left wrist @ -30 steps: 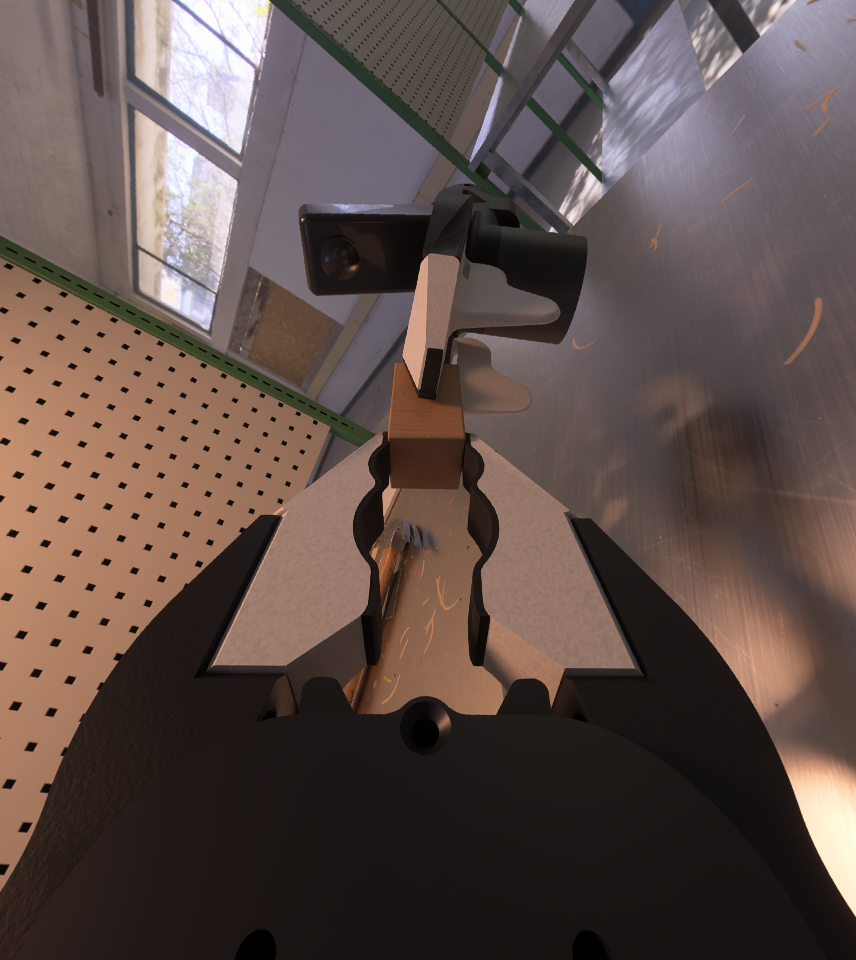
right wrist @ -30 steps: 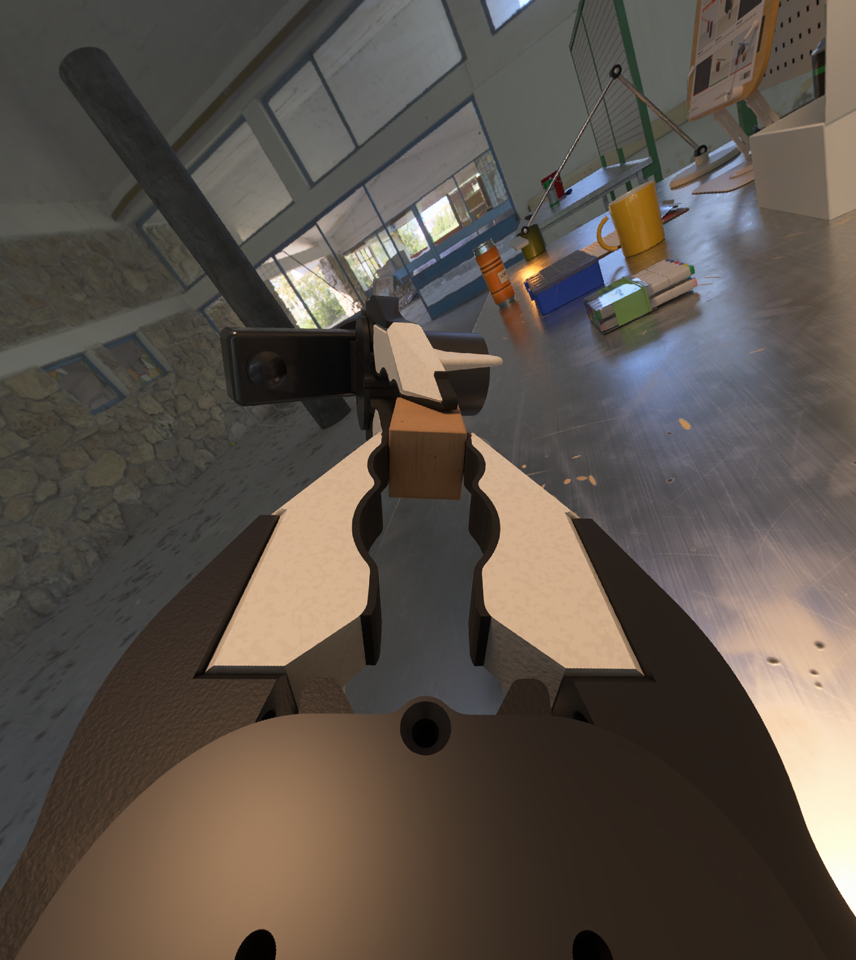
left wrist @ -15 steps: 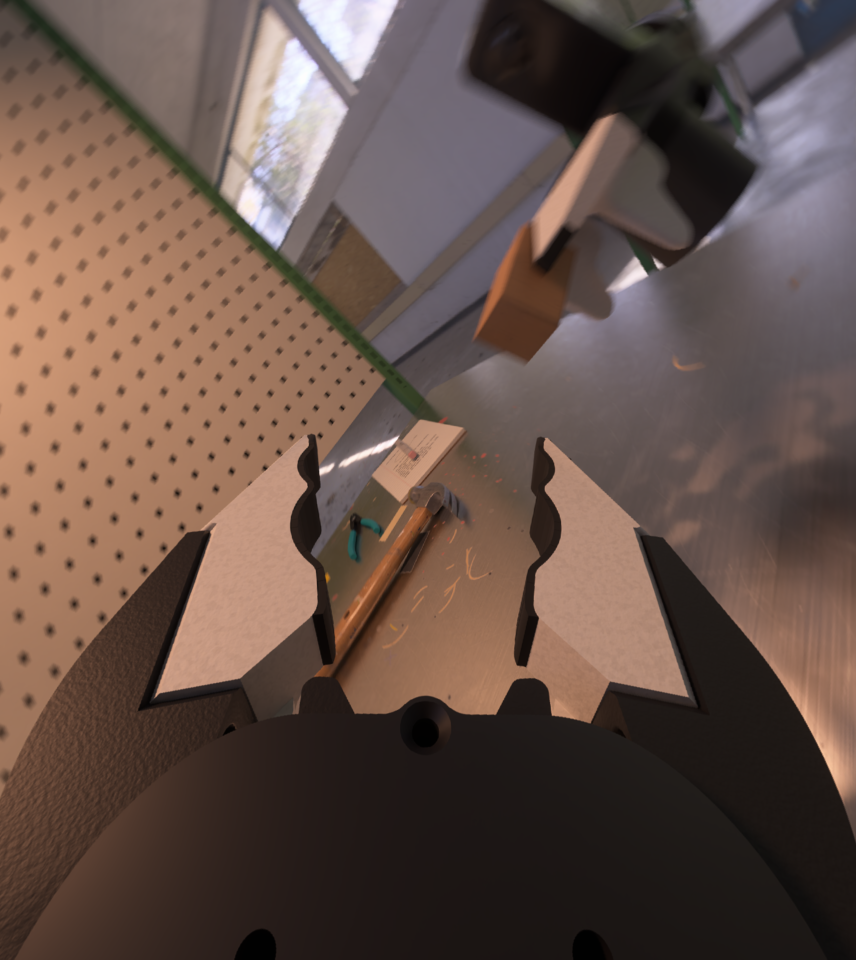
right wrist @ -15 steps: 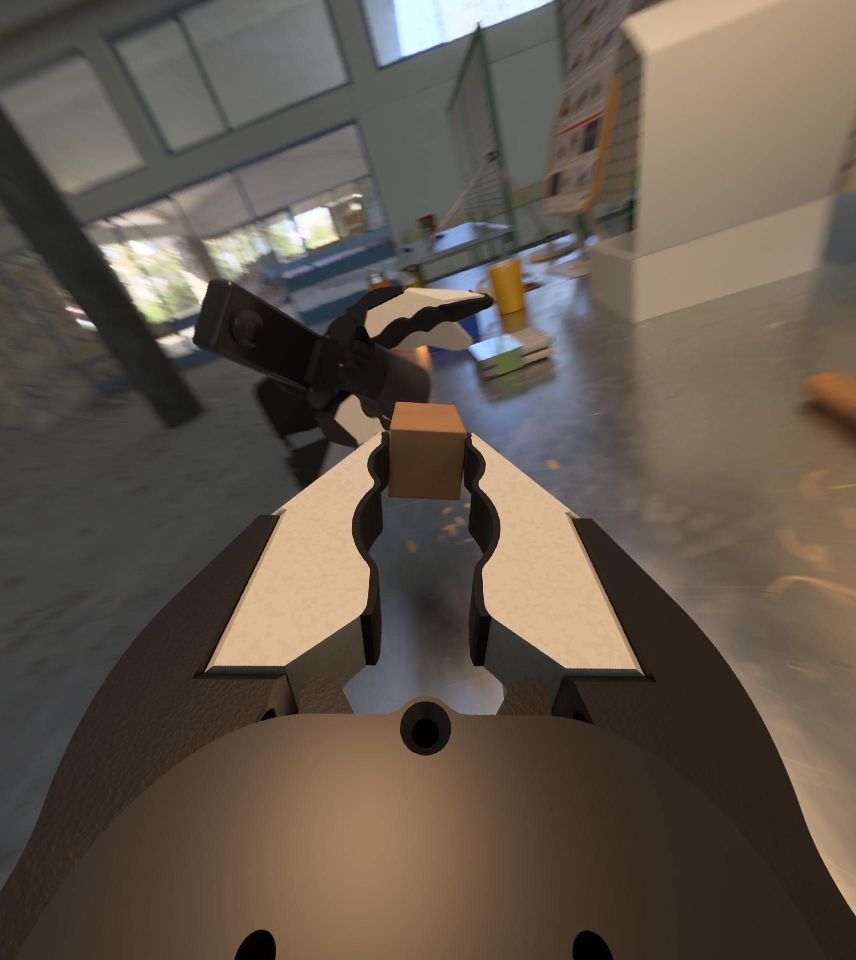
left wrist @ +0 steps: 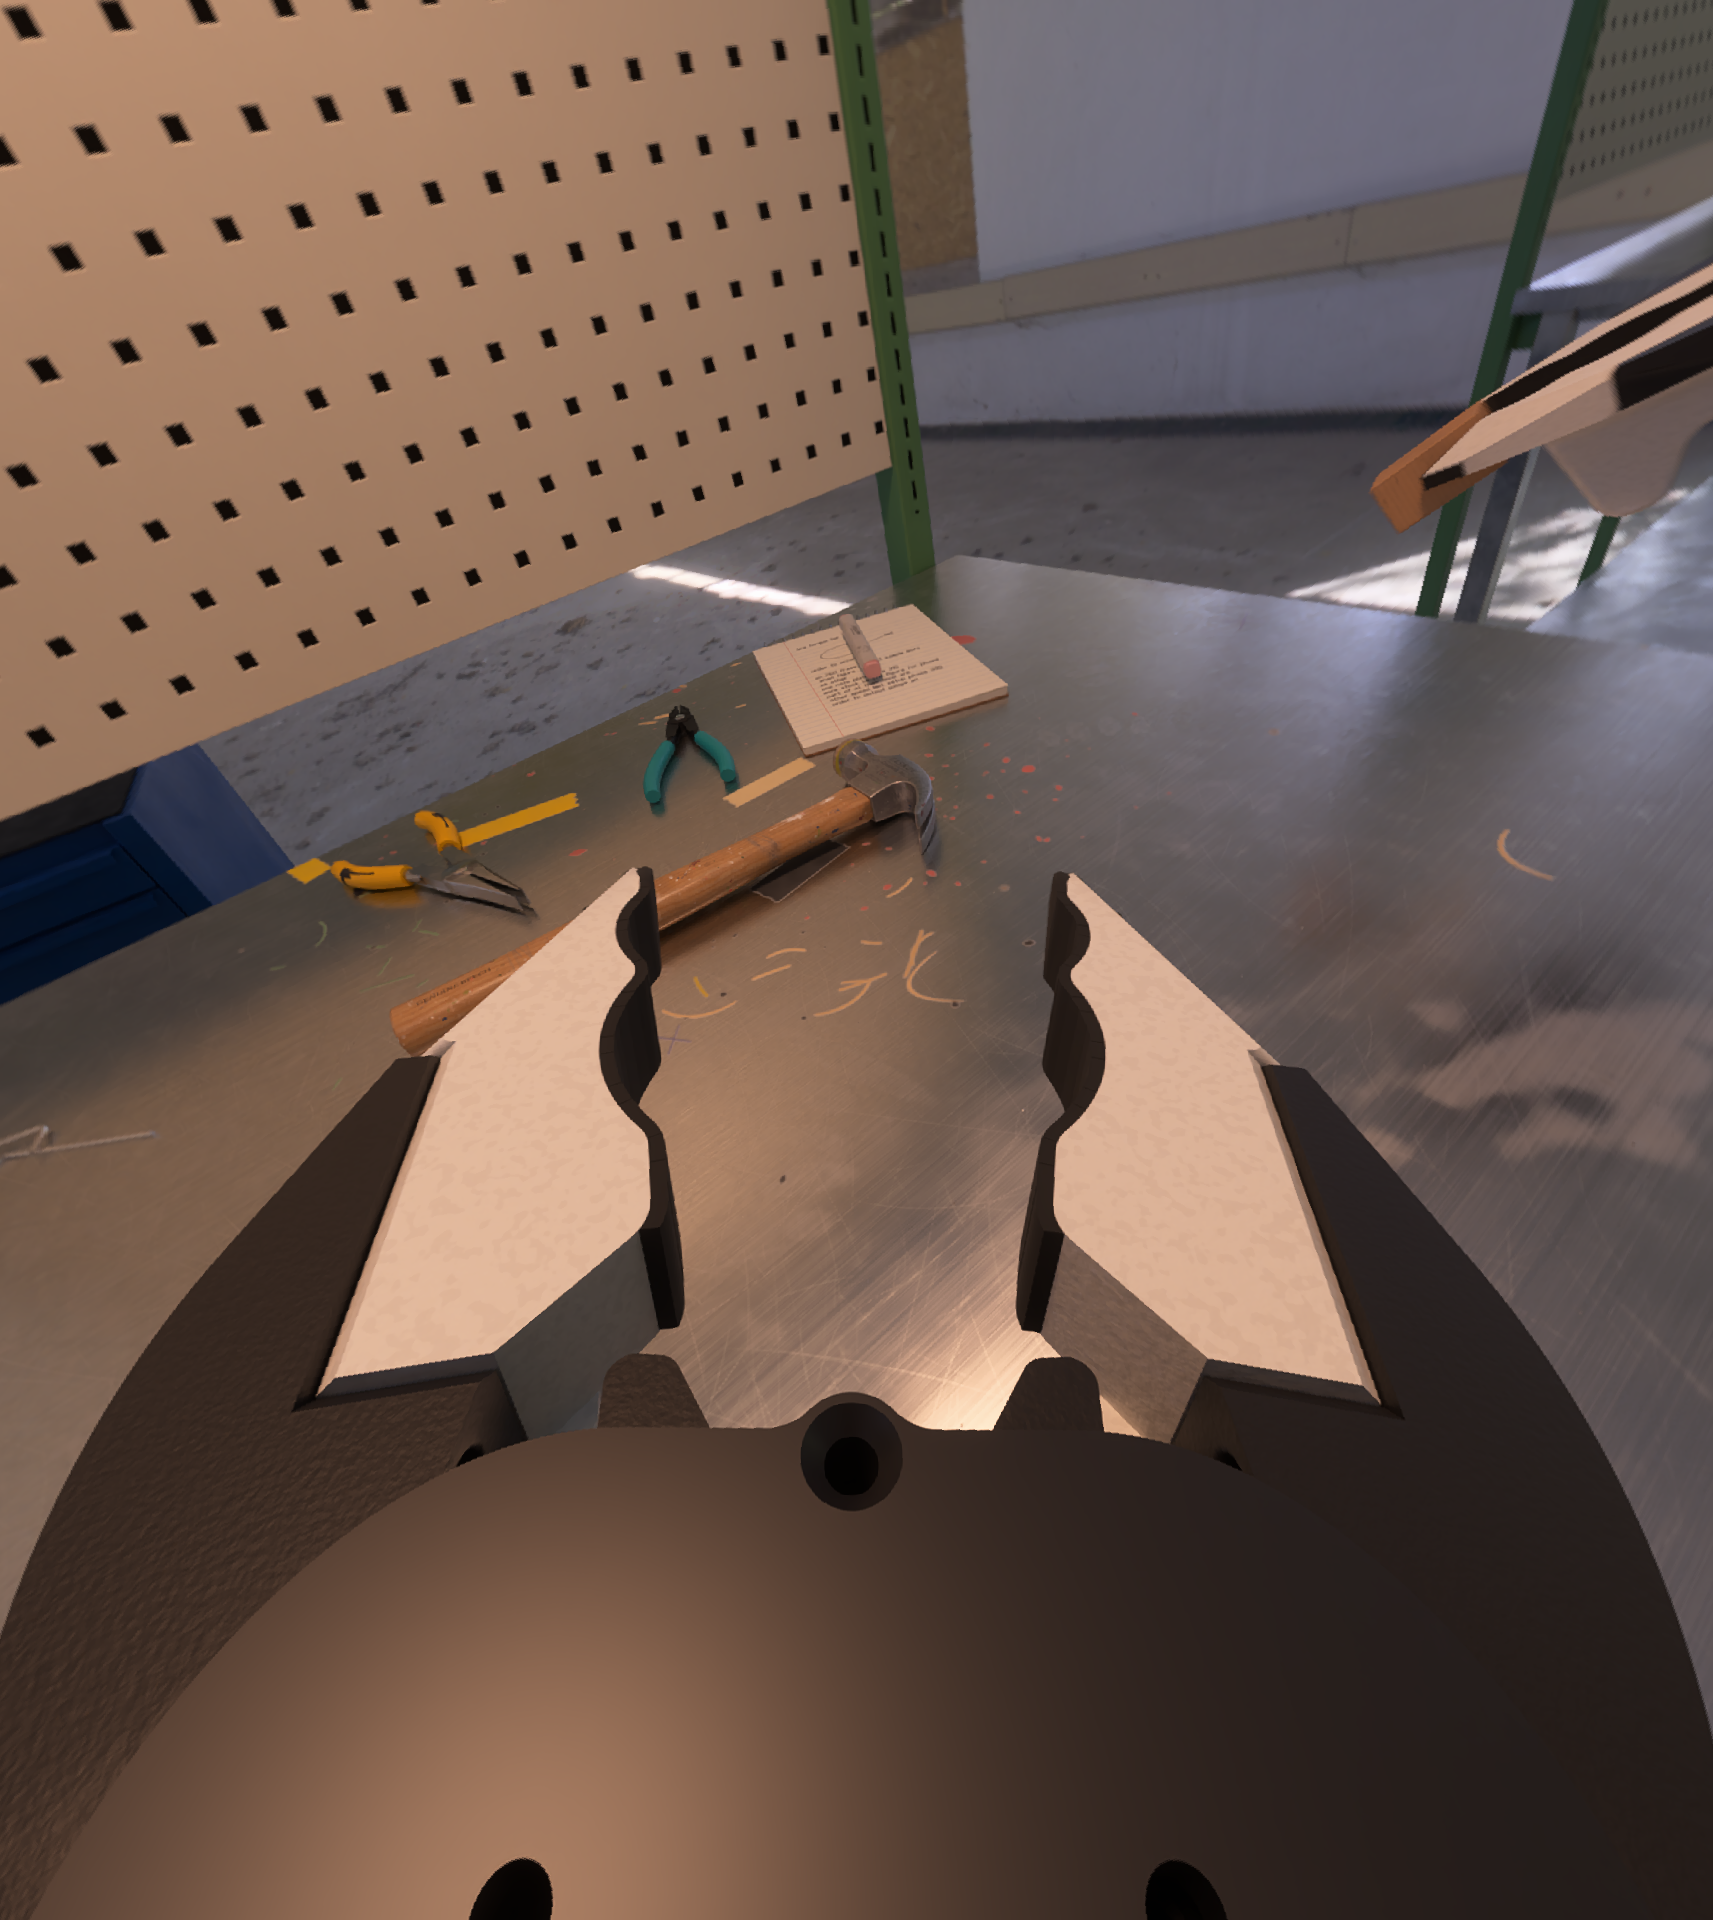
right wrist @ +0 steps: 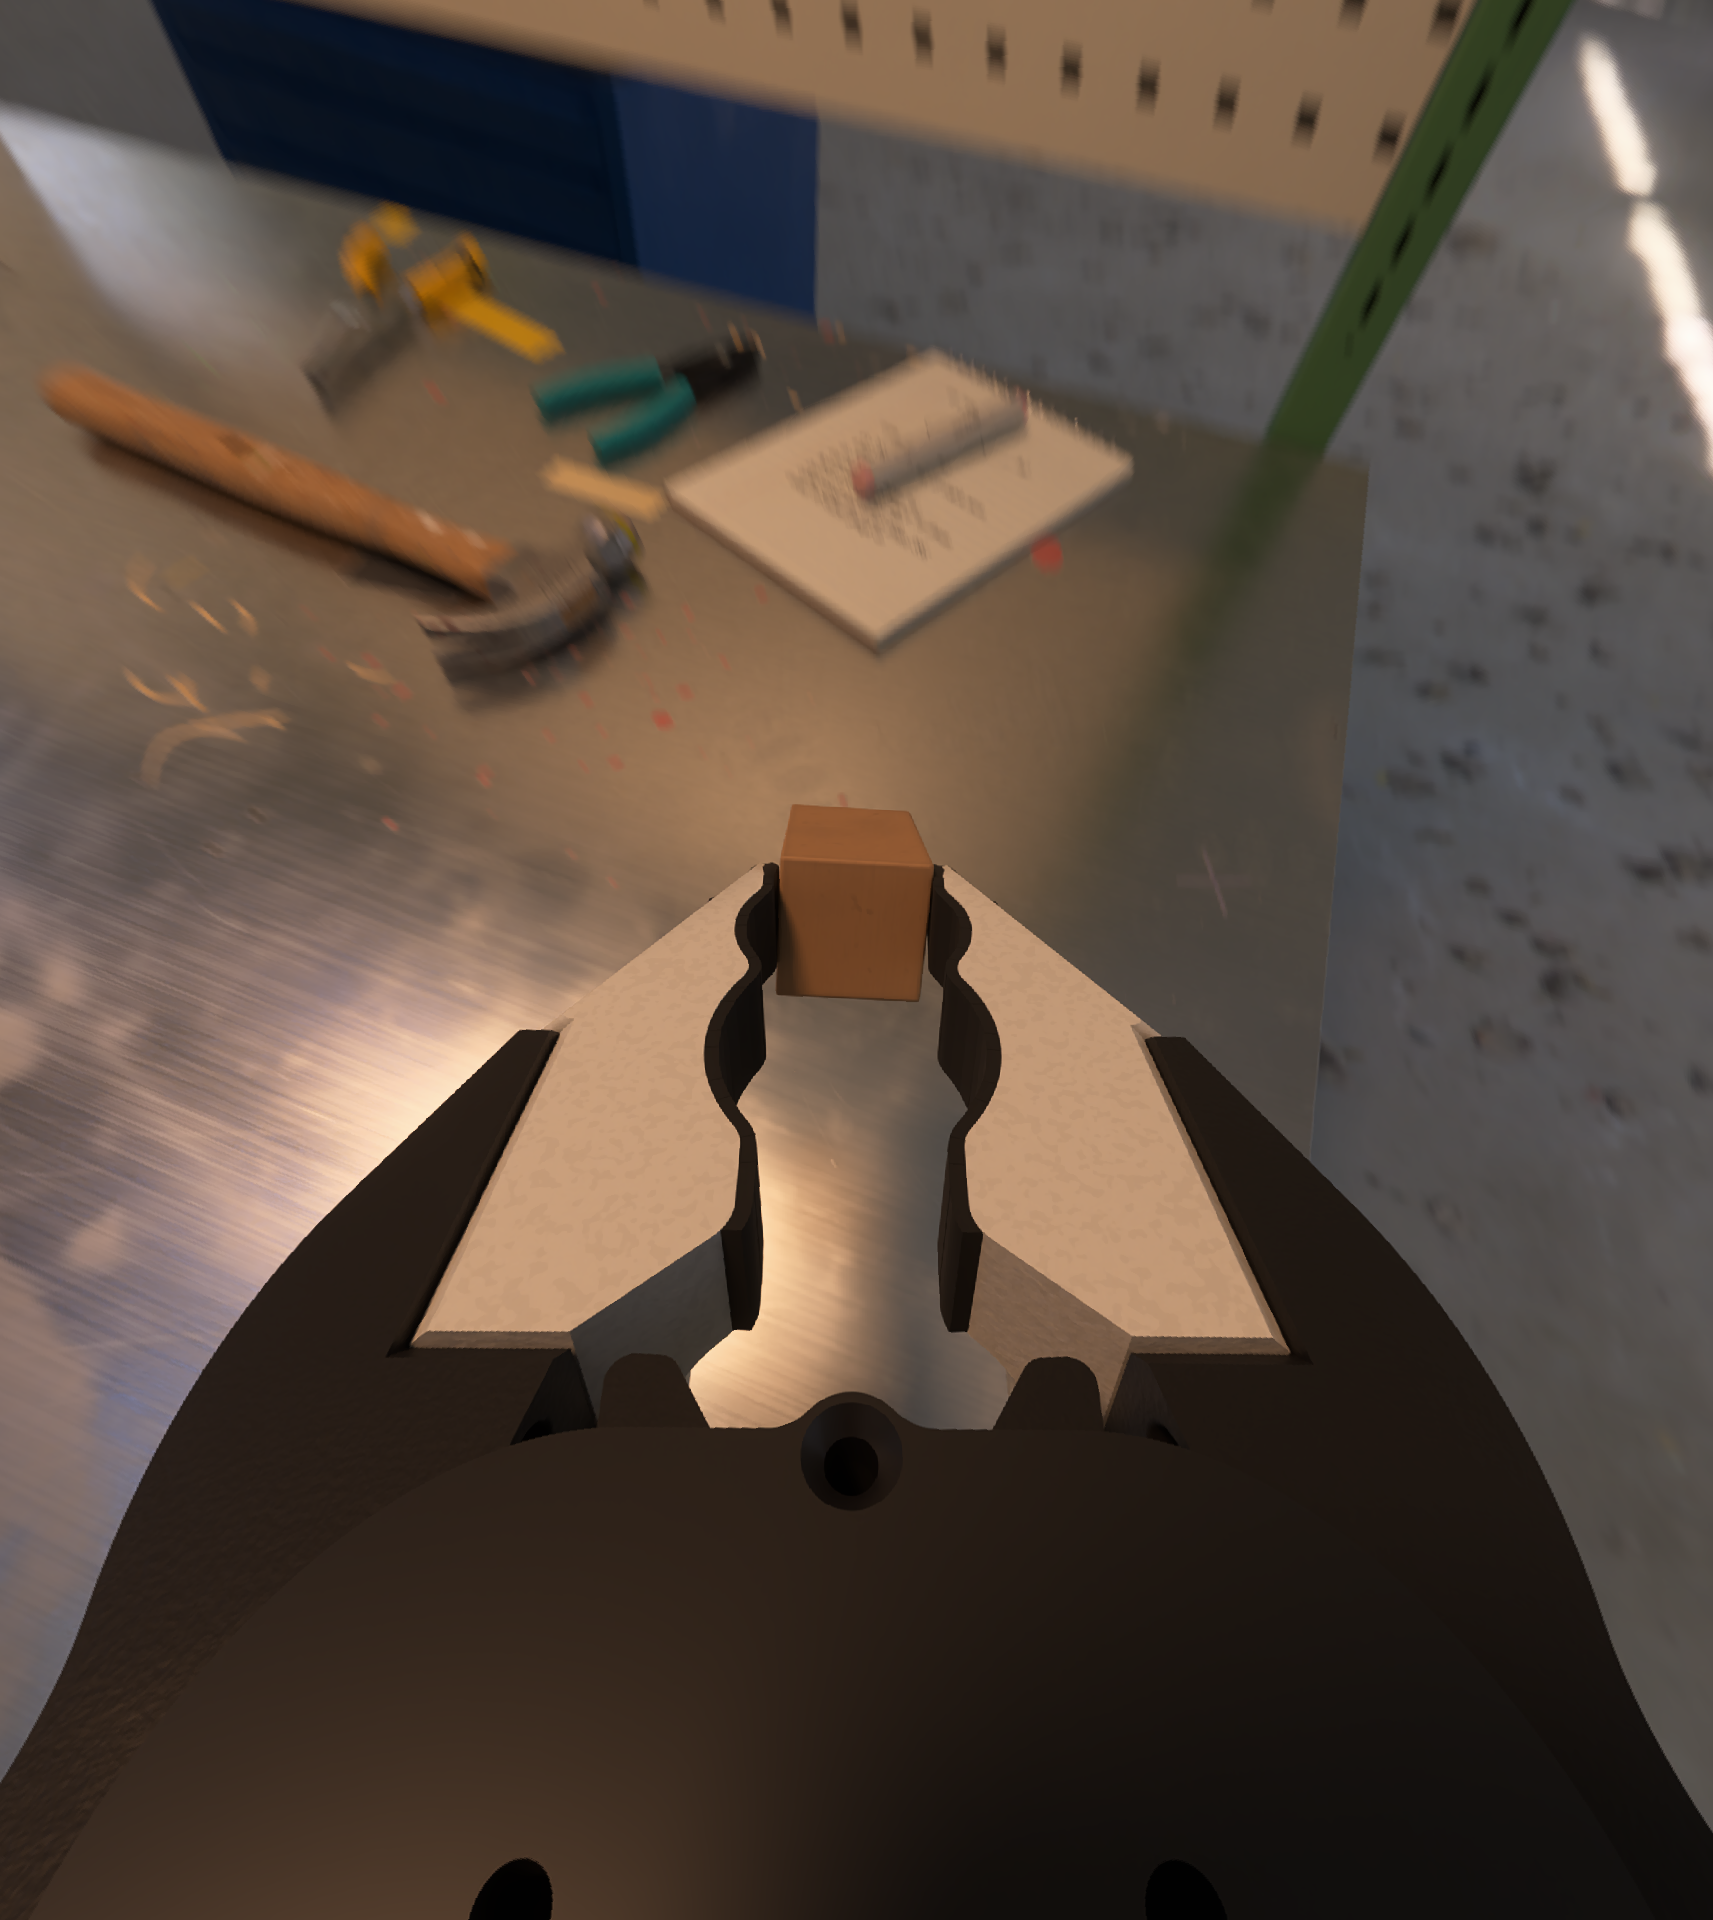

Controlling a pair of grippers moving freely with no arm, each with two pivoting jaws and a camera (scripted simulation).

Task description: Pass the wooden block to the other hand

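The right gripper (right wrist: 852, 883) is clenching the wooden block (right wrist: 852, 914) between its two fingertips, holding it up above the bench (right wrist: 1091, 748). From the left wrist view, that same gripper is showing at about 2 o'clock, well apart, with the block's edge poking out at its tip.

The left gripper (left wrist: 852, 894) is hanging over the bench with its jaws spread wide and nothing lying between them.

On the bench, a wooden-handled claw hammer (left wrist: 727, 873) is lying at 11 o'clock from the left gripper's fingertips, its handle passing behind the left finger. Beyond the hammer head, at 12 o'clock, a notepad (left wrist: 883, 681) is resting with a marker (left wrist: 860, 646) lying on it. Teal-handled pliers (left wrist: 688, 753) are sitting just to the 9 o'clock side of the notepad, and yellow-handled pliers (left wrist: 436, 868) are lying farther toward 10 o'clock. A pegboard (left wrist: 364, 312) on a green post (left wrist: 883, 312) is standing behind the bench.
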